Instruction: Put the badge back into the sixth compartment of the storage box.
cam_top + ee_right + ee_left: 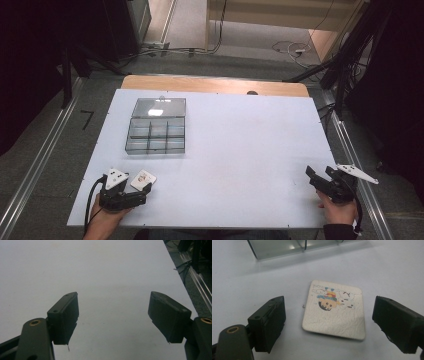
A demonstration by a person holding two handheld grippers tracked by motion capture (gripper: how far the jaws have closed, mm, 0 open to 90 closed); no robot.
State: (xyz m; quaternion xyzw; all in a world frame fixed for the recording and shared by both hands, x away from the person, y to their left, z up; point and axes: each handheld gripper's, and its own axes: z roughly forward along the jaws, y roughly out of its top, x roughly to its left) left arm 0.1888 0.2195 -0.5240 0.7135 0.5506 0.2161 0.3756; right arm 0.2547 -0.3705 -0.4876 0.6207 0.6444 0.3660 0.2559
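Item: small cartoon-printed card [334, 312], flat on the white tabletop [240, 145] near its front left corner, between the wide-open jaws of the left hand-held gripper [329, 322], untouched. Long axis runs away from the gripper; picture upside down to it. Clear compartment box [156, 132] beyond, lid open. Right hand-held gripper [113, 317] open, empty. Nothing grasped yet.

High view overhead, facing forward-down; 2 gripper views low, close, all sharing the white table [240, 150].
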